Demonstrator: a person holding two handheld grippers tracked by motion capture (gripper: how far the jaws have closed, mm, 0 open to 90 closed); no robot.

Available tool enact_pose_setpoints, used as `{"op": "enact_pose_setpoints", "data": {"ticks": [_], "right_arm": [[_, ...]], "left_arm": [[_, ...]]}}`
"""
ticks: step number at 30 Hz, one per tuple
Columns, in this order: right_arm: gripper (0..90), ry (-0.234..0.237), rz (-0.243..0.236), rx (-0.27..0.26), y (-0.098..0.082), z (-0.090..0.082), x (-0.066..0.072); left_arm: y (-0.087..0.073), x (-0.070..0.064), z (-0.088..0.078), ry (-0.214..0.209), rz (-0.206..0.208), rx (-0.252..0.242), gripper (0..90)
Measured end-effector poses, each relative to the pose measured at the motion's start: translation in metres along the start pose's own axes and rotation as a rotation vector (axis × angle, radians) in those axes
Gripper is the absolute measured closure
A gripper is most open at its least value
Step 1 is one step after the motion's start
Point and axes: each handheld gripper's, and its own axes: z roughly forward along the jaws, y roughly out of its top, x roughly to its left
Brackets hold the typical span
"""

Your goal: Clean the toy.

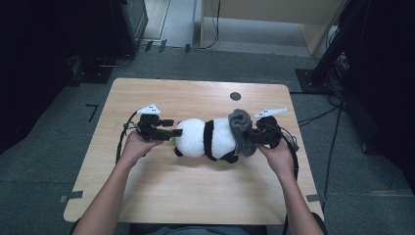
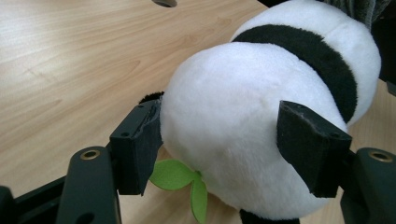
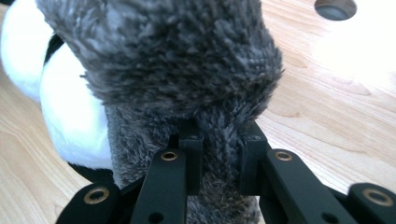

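The right hand-held gripper [image 3: 219, 154] has its jaws pinched narrow on a fold of fuzzy grey cloth [image 3: 187, 70], gripping it just below the cloth's thick rolled edge. That cloth is wrapped over the right end of a plush panda [image 1: 208, 138], which lies on its side on the wooden counter [image 1: 195, 196].

The left hand-held gripper [image 2: 224, 149] stands at the panda's other end, its jaws spread wide to either side of the round white end of the toy. One pad [image 2: 140, 149] looks to be touching the fur; the other sits just at the surface, and whether either presses in cannot be told. A green felt leaf [image 2: 180, 179] pokes out beneath the toy, between the jaws.

Taking the panda as the landmark: its long axis runs left to right across the counter, white end to the left, black band around the middle, grey cloth to the right. Each hand meets its own end, so the two tools face each other along that axis. A small round hole [image 1: 235, 96] in the counter lies beyond the panda. Judging from this, the next pull on the cloth would run along the toy's length, with the left side bracing it
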Motion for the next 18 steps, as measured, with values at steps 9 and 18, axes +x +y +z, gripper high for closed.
{"op": "enact_pose_setpoints", "data": {"ticks": [9,18], "right_arm": [[78.4,0.013,-0.021,0.019,0.000,0.010,-0.001],[79.2,0.006,-0.042,-0.031,0.008,0.021,0.001]], "left_arm": [[-0.002,0.011,0.021,-0.059,0.051,0.047,15.2],[-0.011,0.003,0.034,-0.195,0.158,0.111,1.2]]}}
